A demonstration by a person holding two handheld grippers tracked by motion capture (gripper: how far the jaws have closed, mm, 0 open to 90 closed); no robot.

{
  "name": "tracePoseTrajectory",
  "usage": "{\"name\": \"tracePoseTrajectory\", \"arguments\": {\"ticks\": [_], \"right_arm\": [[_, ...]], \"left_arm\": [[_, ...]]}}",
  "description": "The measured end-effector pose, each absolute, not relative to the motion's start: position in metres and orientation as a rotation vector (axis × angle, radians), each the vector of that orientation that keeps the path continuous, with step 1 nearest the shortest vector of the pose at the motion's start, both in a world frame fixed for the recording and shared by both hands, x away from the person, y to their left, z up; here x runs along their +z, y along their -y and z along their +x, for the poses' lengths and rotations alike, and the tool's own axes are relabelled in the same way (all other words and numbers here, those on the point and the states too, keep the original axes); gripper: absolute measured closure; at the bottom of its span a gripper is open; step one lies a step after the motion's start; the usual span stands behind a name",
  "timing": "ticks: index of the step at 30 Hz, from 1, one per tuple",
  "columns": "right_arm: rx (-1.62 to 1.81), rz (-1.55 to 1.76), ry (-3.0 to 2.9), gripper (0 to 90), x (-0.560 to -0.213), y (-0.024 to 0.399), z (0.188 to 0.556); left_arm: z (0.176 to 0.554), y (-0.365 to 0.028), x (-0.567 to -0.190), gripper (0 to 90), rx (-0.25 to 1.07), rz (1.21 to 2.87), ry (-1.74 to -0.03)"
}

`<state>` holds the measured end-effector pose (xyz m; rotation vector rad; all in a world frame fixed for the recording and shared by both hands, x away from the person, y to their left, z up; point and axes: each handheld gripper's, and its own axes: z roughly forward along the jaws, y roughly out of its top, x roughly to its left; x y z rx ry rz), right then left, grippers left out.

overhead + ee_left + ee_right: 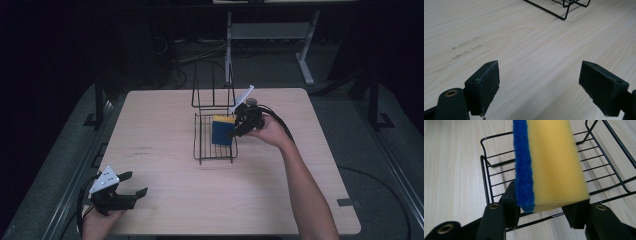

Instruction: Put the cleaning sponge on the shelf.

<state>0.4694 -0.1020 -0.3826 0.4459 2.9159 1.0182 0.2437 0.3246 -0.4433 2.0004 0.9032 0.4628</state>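
The right gripper [541,210] has its fingers [510,205] clamped on a yellow-and-blue sponge [549,165] over the black wire rack [200,145], while the left gripper [539,87] rests released above the bench [165,195].

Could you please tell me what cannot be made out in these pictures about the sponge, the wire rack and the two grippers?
- Whether the yellow foam sponge with a blue scouring layer rests on the black wire rack: right gripper view, the sponge hides the rack floor below it.
- The sponge's far end: cut off by the top edge there.
- Whether the right gripper presses it: pads hidden behind the sponge.
- The left gripper body: cut off by the bottom edge.
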Motion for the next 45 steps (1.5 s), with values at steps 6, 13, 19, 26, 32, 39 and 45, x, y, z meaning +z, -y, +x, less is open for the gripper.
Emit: {"name": "tracePoseTrajectory", "arguments": {"ticks": [6, 13, 19, 26, 32, 39, 45], "right_arm": [[1.020, 0.448, -2.915, 48.6, -0.3824, 0.1021, 0.4692], [1.014, 0.442, -2.916, 48.0, -0.3815, 0.1024, 0.4687], [1.016, 0.448, -2.914, 46.5, -0.3803, 0.1035, 0.4682], [1.028, 0.439, -2.915, 44.9, -0.3802, 0.1042, 0.4687], [1.016, 0.436, -2.910, 43.5, -0.3795, 0.1041, 0.4685], [1.014, 0.438, -2.914, 41.3, -0.3785, 0.1048, 0.4678], [1.017, 0.451, -2.913, 38.4, -0.3754, 0.1073, 0.4662]], "left_arm": [[0.2438, -0.3251, -0.4433, 16.3, 0.464, 2.004, -0.905], [0.2437, -0.3249, -0.4433, 16.2, 0.466, 2.003, -0.906], [0.2439, -0.3251, -0.4431, 16.2, 0.464, 2.009, -0.905], [0.2439, -0.3251, -0.4431, 16.3, 0.465, 2.008, -0.905], [0.2439, -0.3249, -0.4431, 16.3, 0.464, 2.007, -0.905], [0.2441, -0.3247, -0.4432, 16.2, 0.463, 2.007, -0.906], [0.2445, -0.3242, -0.4435, 16.2, 0.464, 2.006, -0.904]]}}
